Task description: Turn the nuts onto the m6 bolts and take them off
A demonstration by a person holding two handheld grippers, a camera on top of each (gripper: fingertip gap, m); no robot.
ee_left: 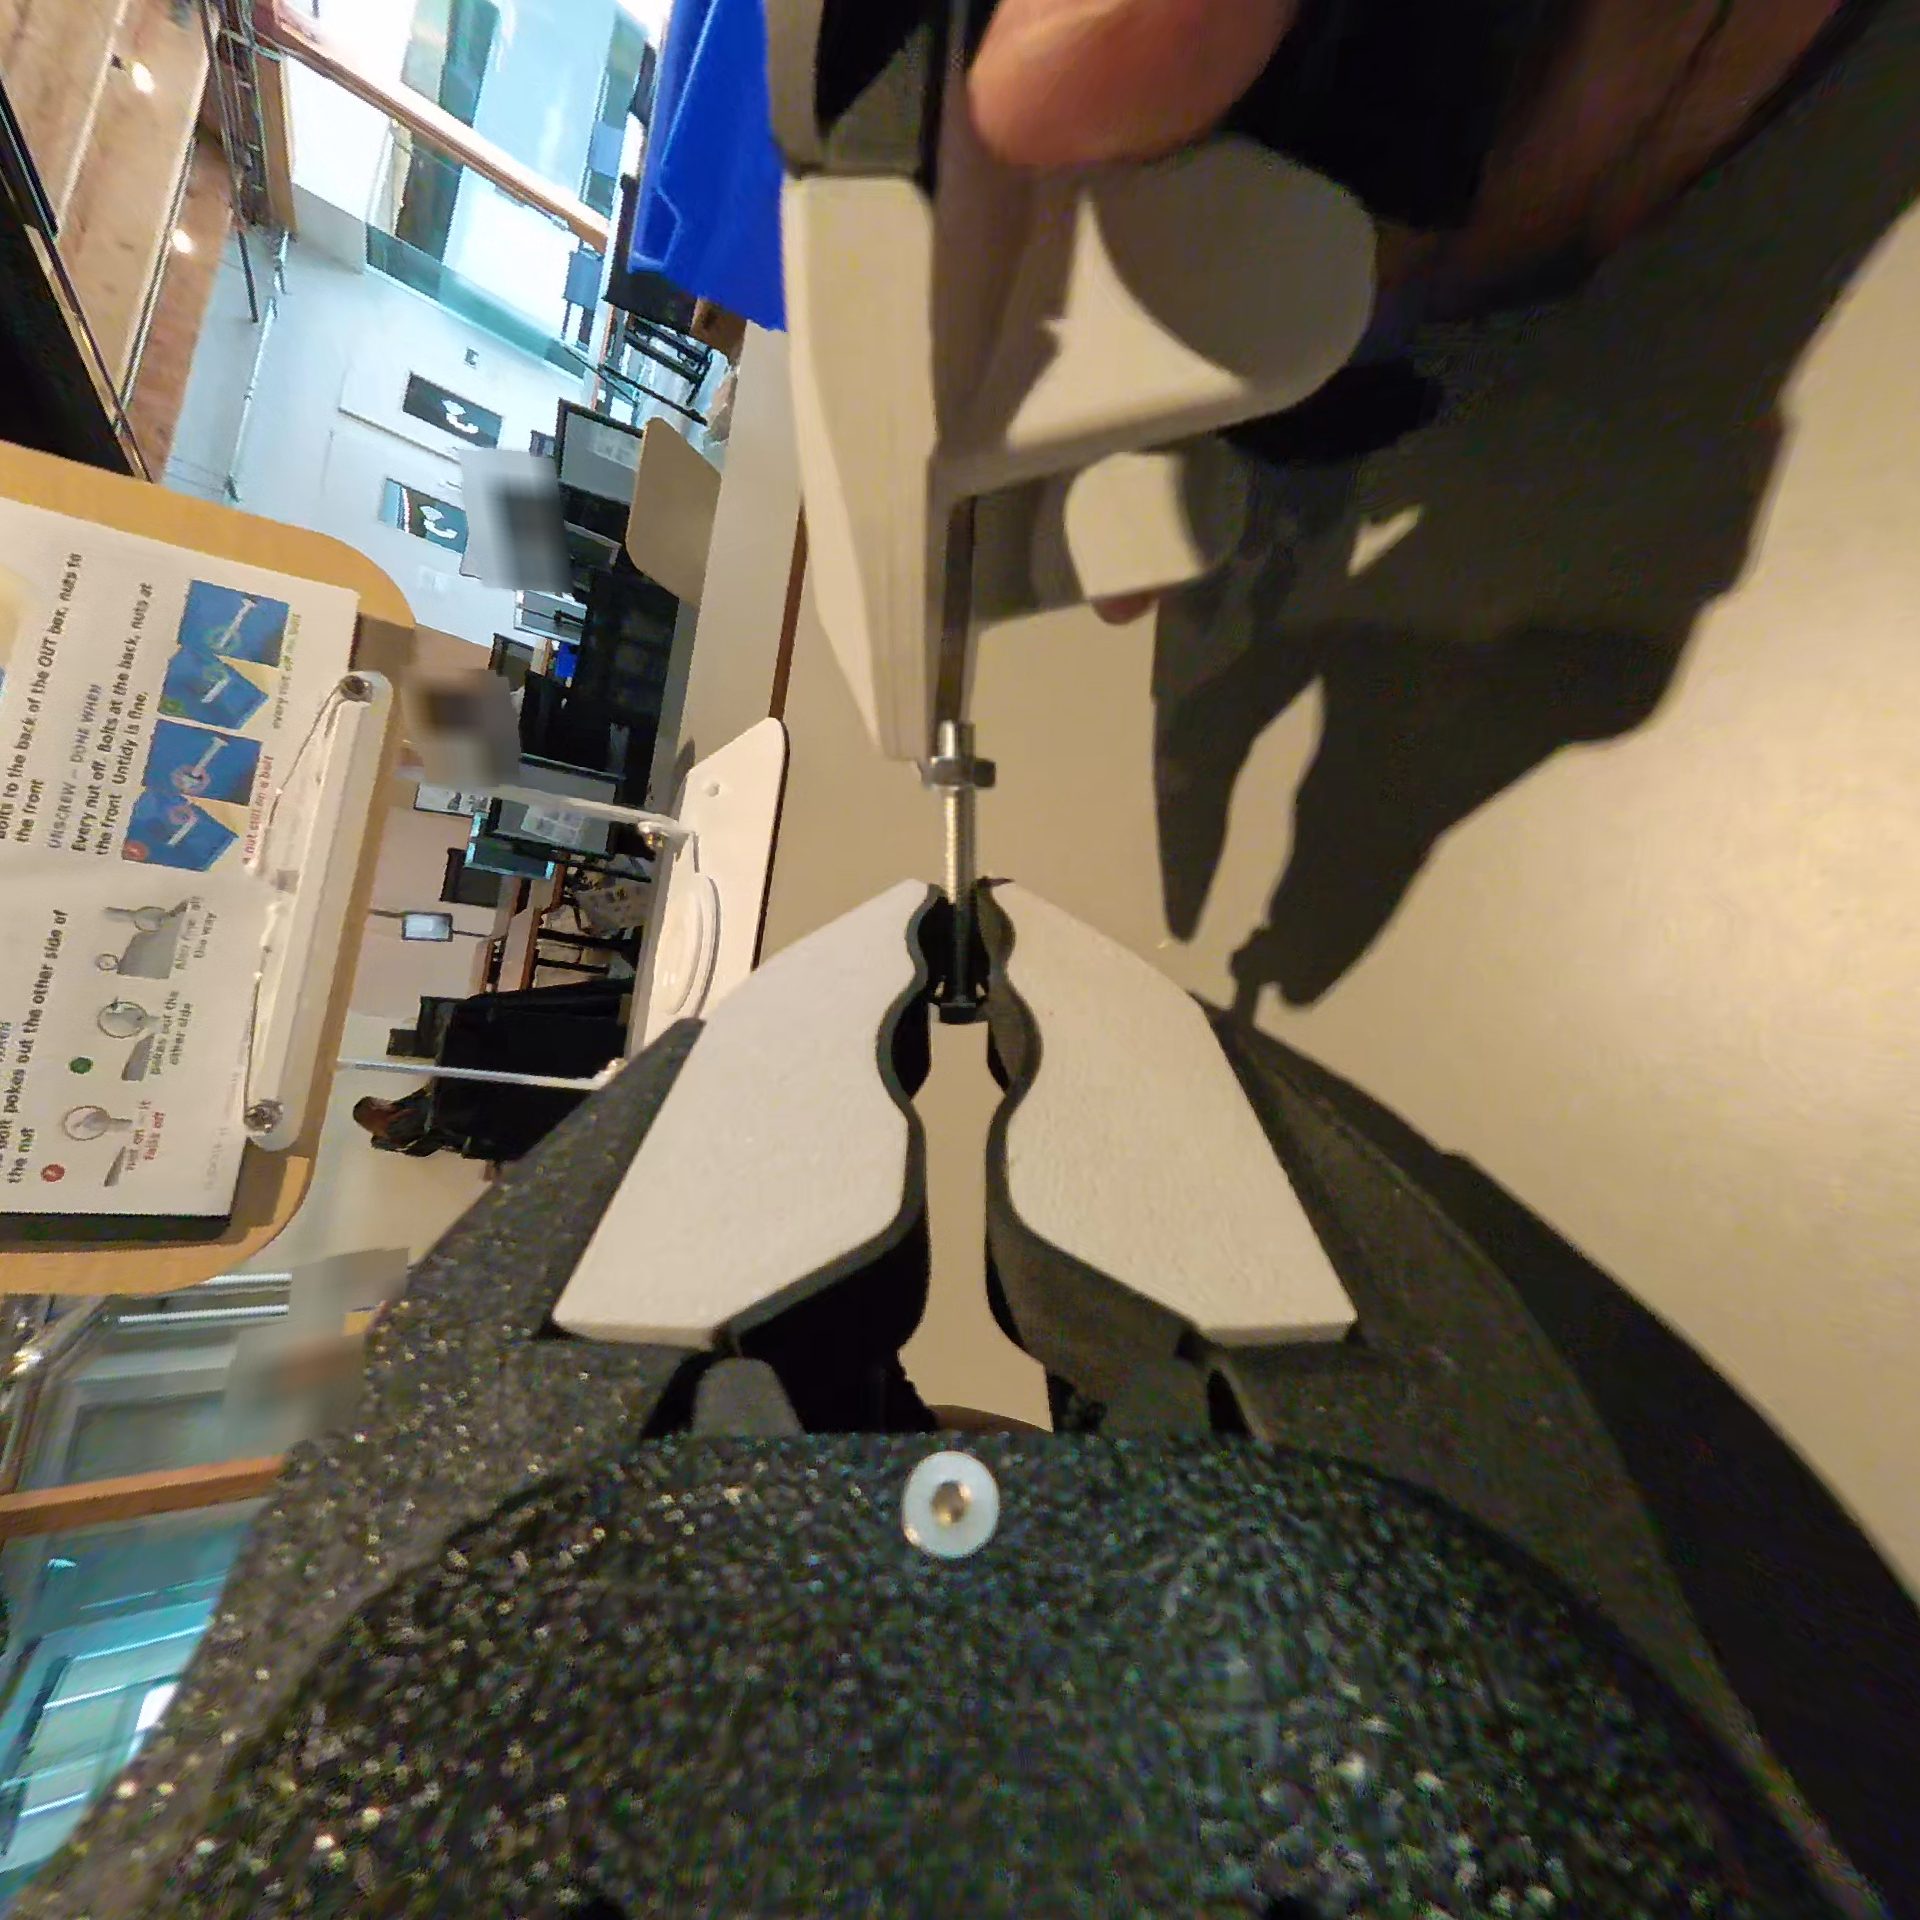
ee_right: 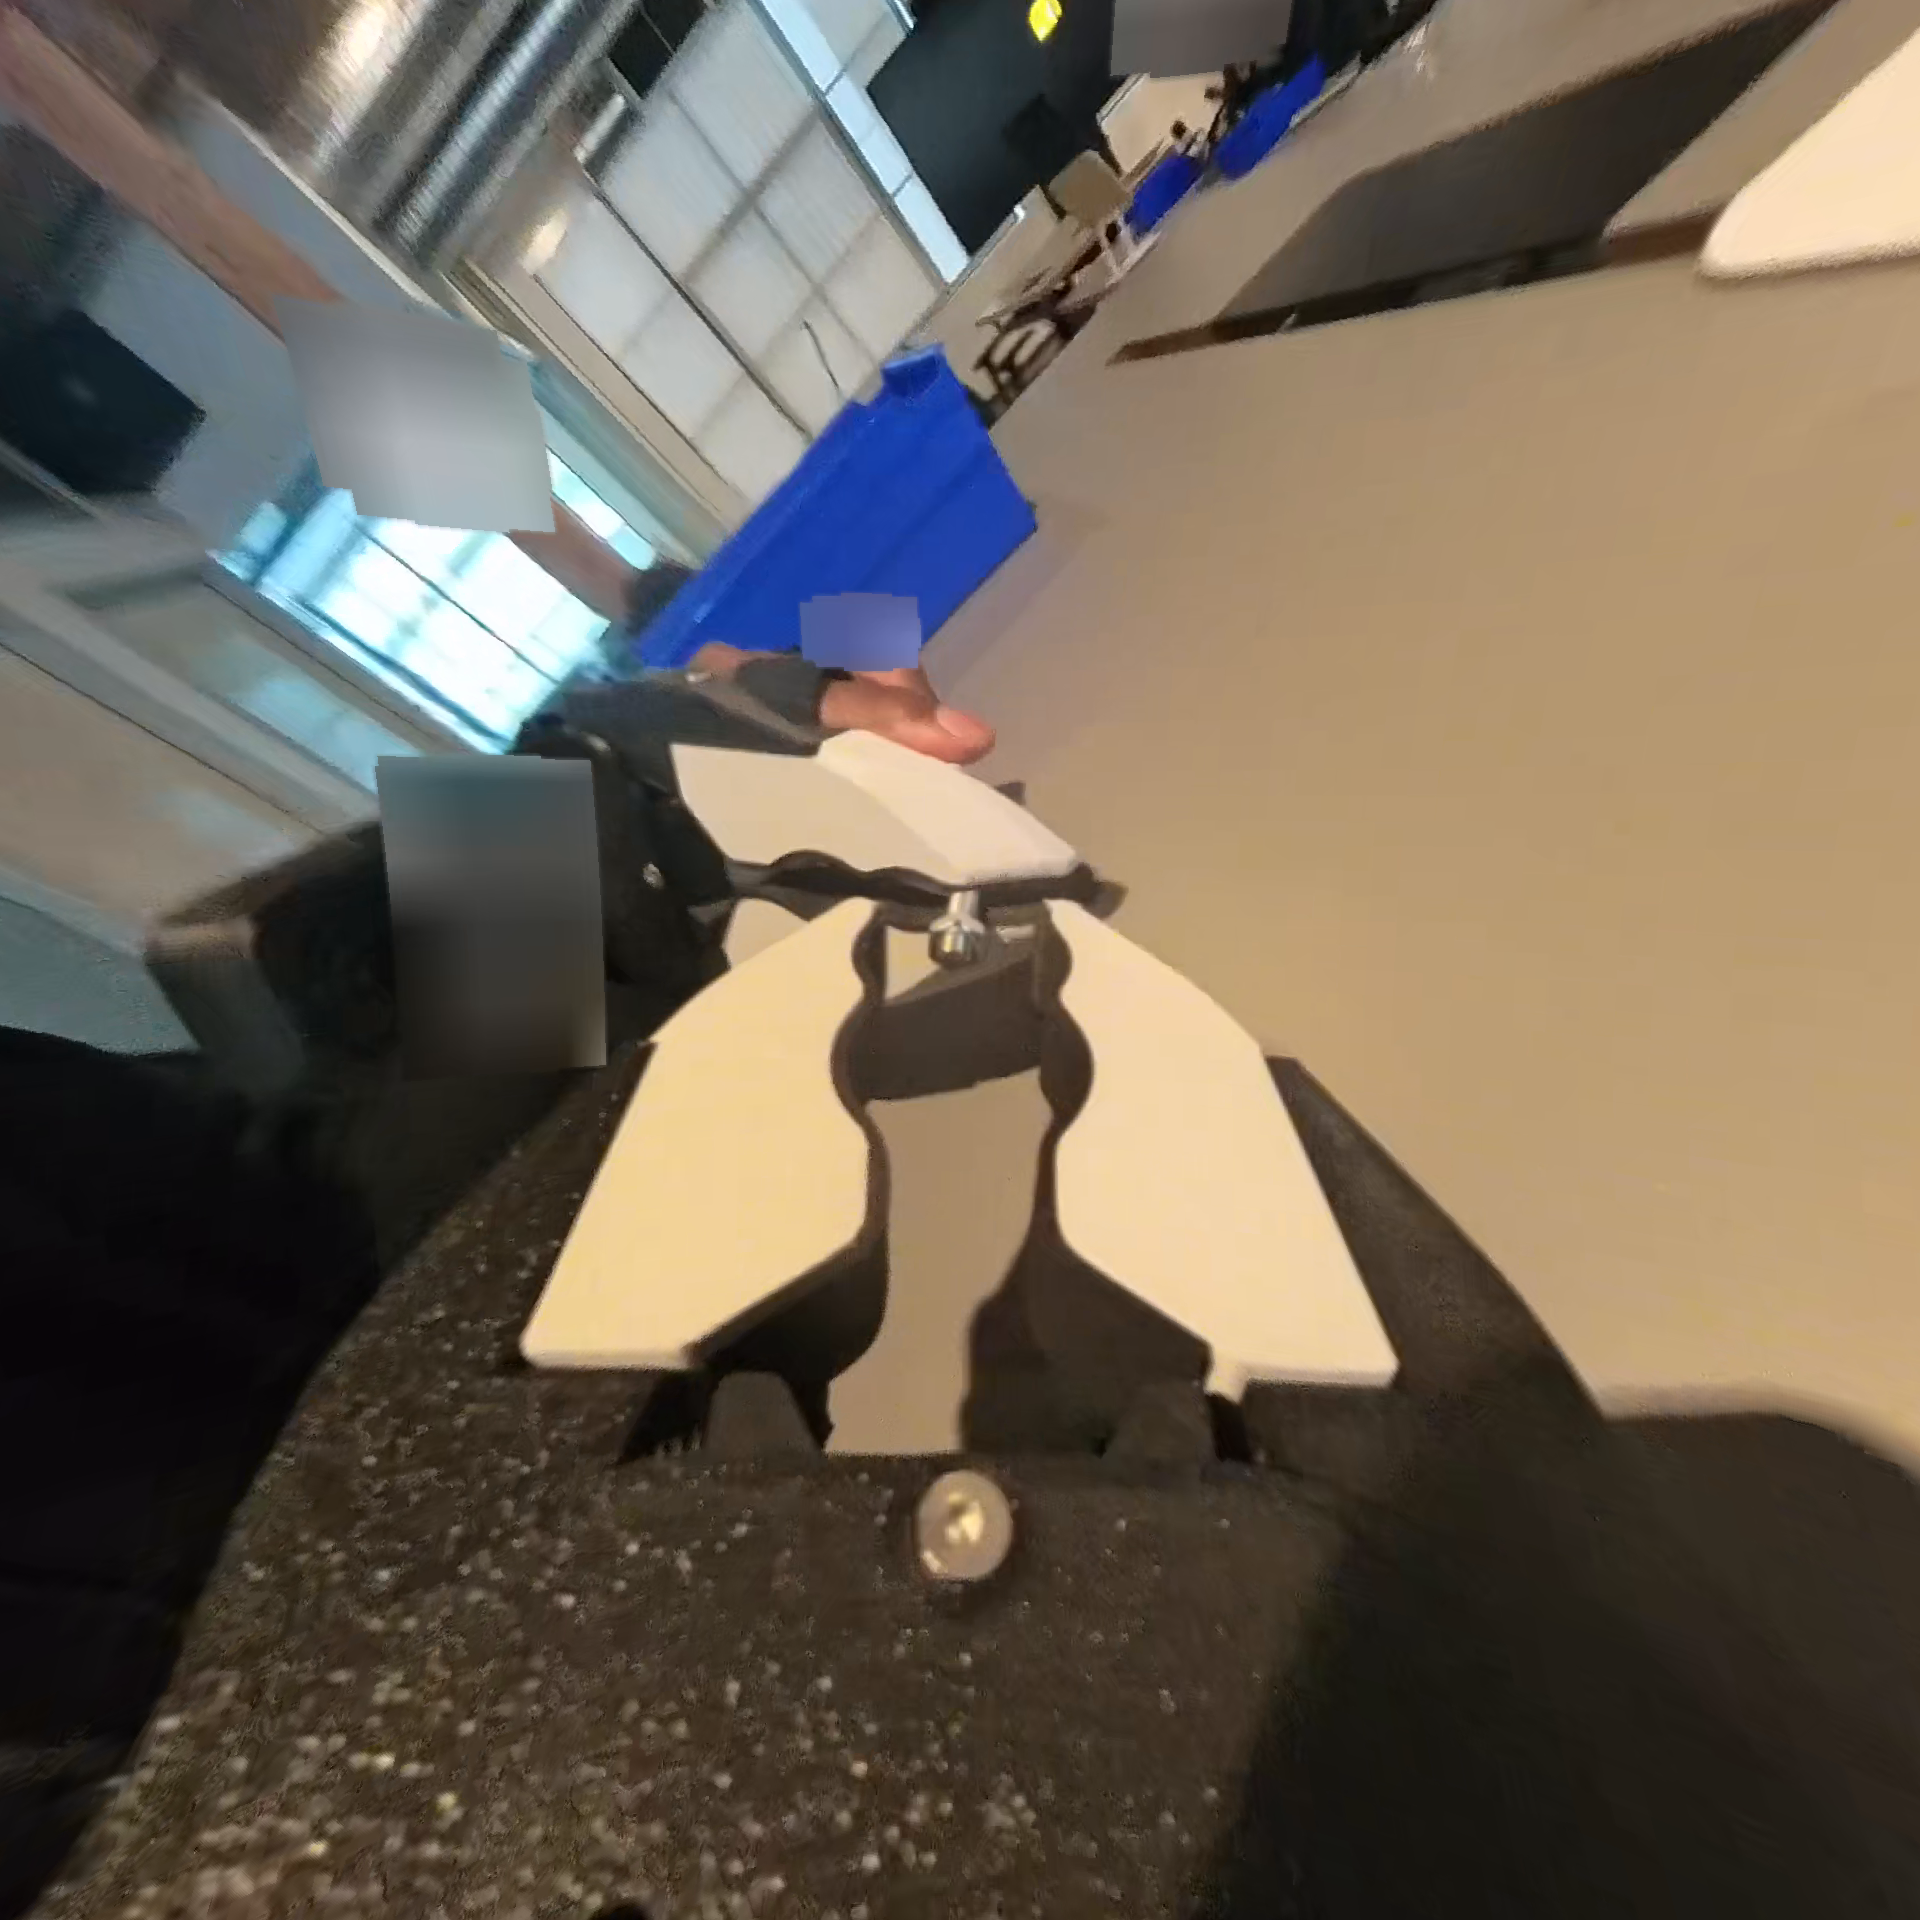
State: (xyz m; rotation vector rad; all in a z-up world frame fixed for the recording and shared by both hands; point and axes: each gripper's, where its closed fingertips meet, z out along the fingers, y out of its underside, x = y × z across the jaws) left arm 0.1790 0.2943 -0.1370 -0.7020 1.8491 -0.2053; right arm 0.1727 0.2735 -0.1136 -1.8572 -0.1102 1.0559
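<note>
The bolt is the reference for all positions below. The left gripper is clamped on the bolt's head end, with the threaded shank projecting forward out of the fingertips and clear of the beige table.

The nut sits on the shank near its far end, apart from the left fingertips, with bare thread showing between the two. The right gripper meets the bolt at that far end. In the left wrist view its white fingers stand against the nut, closed or nearly closed on it — whether the pads grip firmly cannot be told. In the right wrist view the bolt head shows just ahead of that gripper's tips, with the picture blurred.

Step in hand, by judgement: turning the nut along the thread — the direction cannot be told.

The next move calls for:
- a steady hold on the head end;
- rotation about the shank axis, kept square to the thread;
- a re-grip after each partial turn.

A blue bin stands well beyond the bolt.
</note>
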